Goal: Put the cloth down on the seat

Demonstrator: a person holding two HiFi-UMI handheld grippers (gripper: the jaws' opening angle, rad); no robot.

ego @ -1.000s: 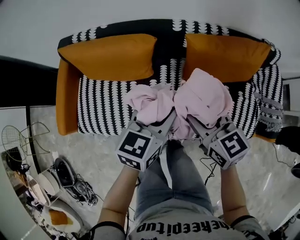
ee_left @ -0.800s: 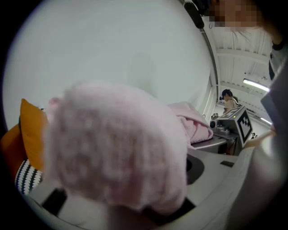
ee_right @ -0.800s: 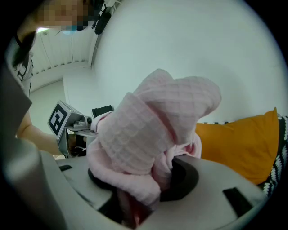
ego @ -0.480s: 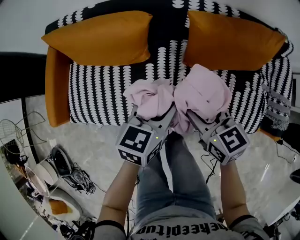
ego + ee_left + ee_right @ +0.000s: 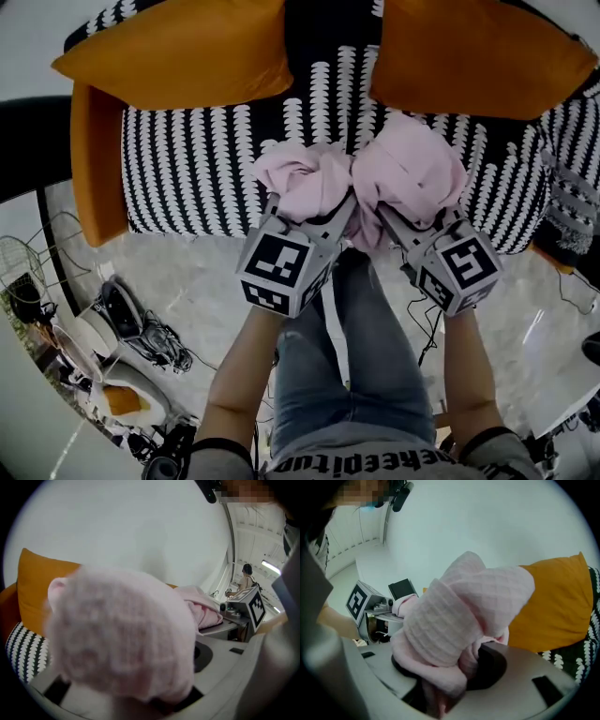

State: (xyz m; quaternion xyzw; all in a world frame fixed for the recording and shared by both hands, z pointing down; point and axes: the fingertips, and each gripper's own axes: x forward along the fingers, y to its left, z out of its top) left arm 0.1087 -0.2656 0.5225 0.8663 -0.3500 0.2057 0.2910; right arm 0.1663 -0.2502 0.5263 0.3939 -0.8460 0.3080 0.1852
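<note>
A bunched pink cloth (image 5: 366, 183) hangs between both grippers above the front of the black-and-white patterned seat (image 5: 202, 164). My left gripper (image 5: 323, 220) is shut on the cloth's left bundle (image 5: 122, 639), which fills the left gripper view. My right gripper (image 5: 398, 225) is shut on the right bundle (image 5: 459, 620), the fabric spilling over its jaws. Both sets of fingertips are hidden under the fabric. The two grippers stand close side by side over the seat's front edge.
Two orange cushions (image 5: 178, 56) (image 5: 478, 56) lean on the sofa back, and an orange armrest (image 5: 94, 159) closes the left end. A grey fringed throw (image 5: 562, 202) lies at the right end. Shoes and cables (image 5: 141, 333) litter the marble floor at left.
Both grippers have moved forward with the cloth, from the sofa's front edge to over the seat. The sofa now fills more of the head view. The grips are unchanged.
</note>
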